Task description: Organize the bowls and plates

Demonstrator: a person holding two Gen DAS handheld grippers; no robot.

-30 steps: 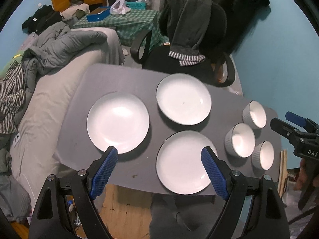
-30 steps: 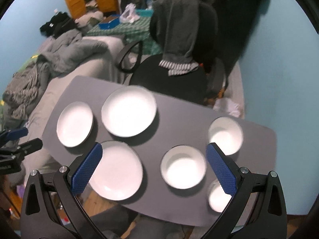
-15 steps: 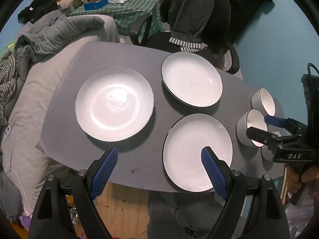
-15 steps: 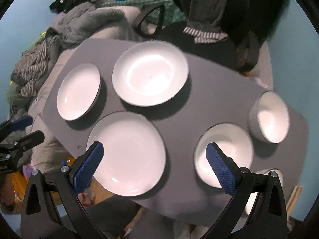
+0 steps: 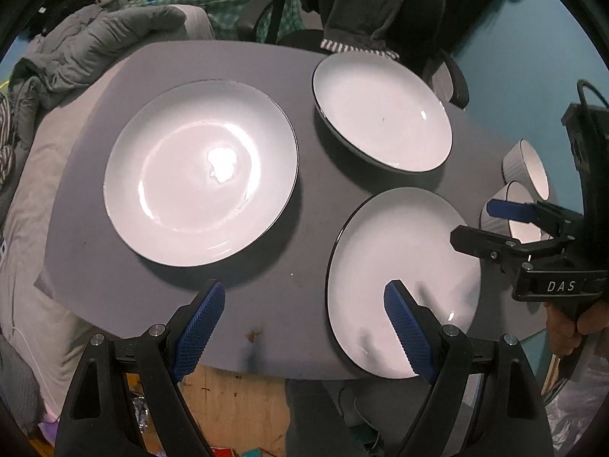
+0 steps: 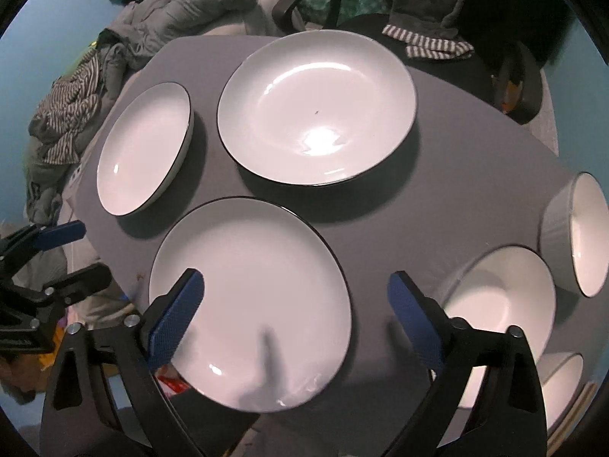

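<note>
Three white plates with dark rims lie on the grey table point(image 5: 304, 175): a left plate point(image 5: 201, 177), a far plate point(image 5: 381, 111) and a near plate point(image 5: 403, 278). Three white ribbed bowls stand at the right end; two show in the left wrist view point(image 5: 527, 169), point(image 5: 510, 211), and all three in the right wrist view point(image 6: 576, 234), point(image 6: 498, 316), point(image 6: 561, 384). My left gripper point(image 5: 304, 329) is open and empty above the table's near edge, between the left and near plates. My right gripper point(image 6: 295, 318) is open and empty over the near plate point(image 6: 249, 301).
An office chair point(image 5: 361, 7) draped with dark clothes stands behind the table. A bed with grey bedding and clothes point(image 5: 95, 38) lies to the left. A blue wall is at the right. Wooden floor point(image 5: 228, 392) shows under the near edge.
Both grippers have come down and closer to the table. The right gripper has shifted left, from over the bowls to over the near plate. Both stayed open.
</note>
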